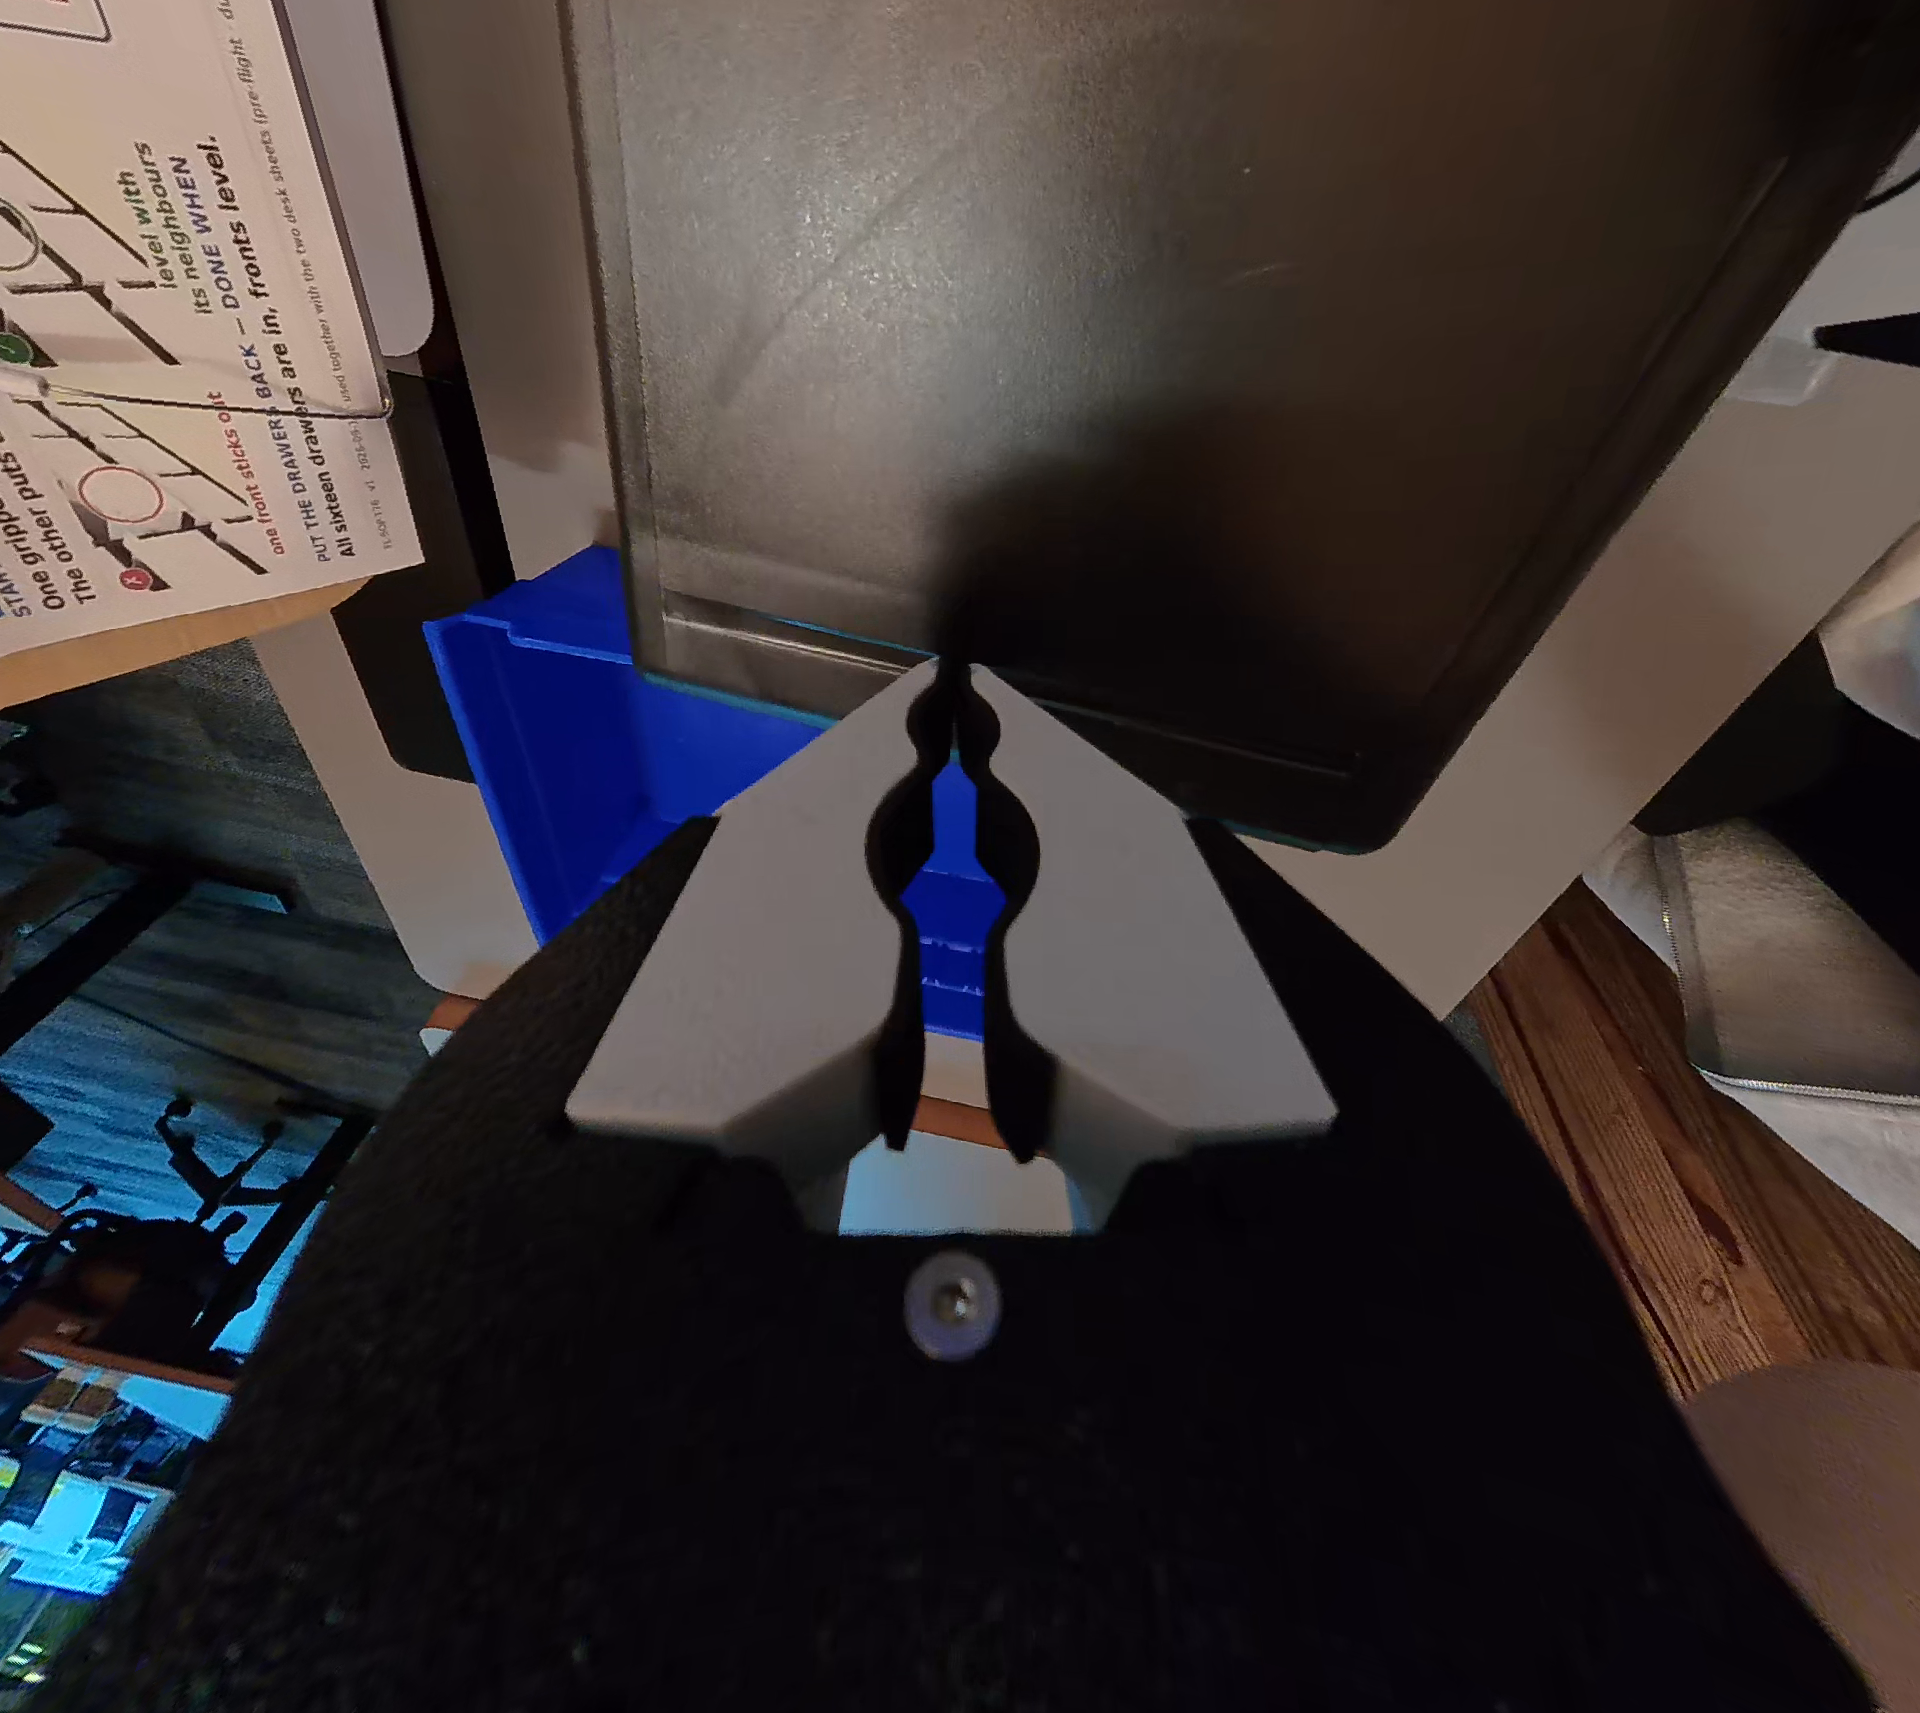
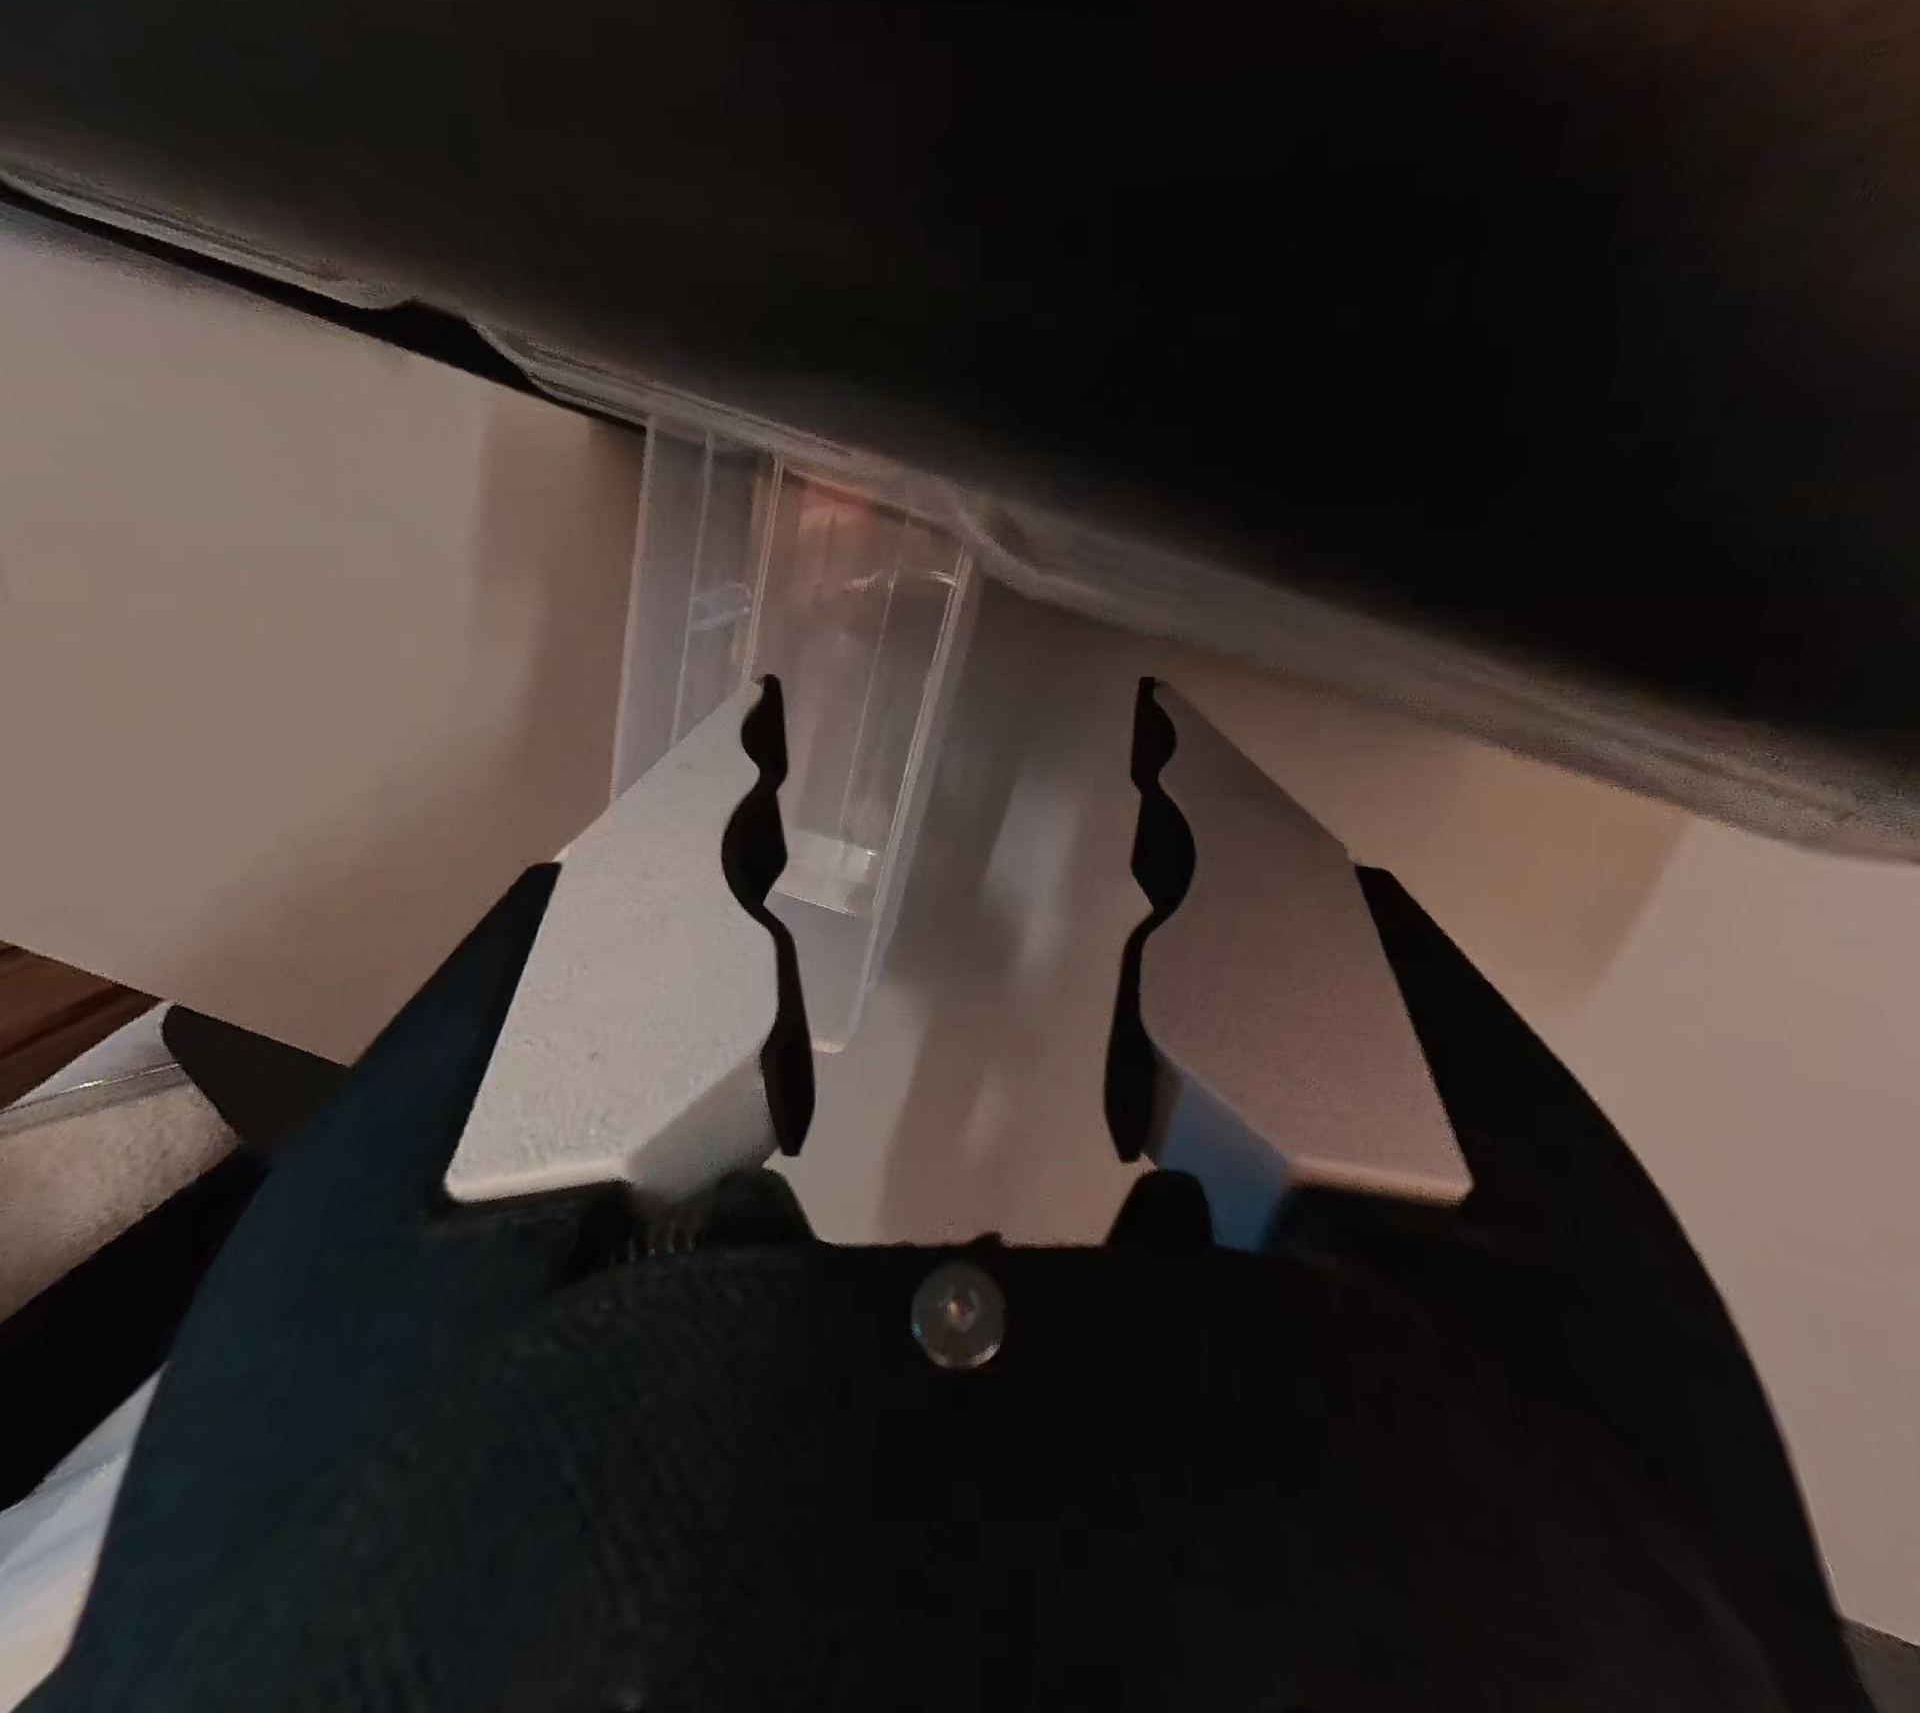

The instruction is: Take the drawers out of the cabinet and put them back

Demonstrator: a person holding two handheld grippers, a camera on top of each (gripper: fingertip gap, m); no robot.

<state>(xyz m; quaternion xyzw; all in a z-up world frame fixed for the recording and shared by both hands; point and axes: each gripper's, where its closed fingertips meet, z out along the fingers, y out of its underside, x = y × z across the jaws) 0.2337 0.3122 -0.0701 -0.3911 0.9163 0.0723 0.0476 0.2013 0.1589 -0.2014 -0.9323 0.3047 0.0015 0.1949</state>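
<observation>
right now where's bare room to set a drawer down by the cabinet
Bare white desk lies left of the clear drawer, and more to its right under the cabinet. It is crowded where the blue drawer and printed sheet sit.

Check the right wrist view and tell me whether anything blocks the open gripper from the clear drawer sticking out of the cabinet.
Nothing visible does. The right hand-held gripper is open, and the clear drawer juts from the dark cabinet between its fingers, close to the left finger.

a white table (image 1: 1558, 790) carries the dark cabinet (image 1: 1039, 261) and a printed sheet (image 1: 156, 313).
</observation>
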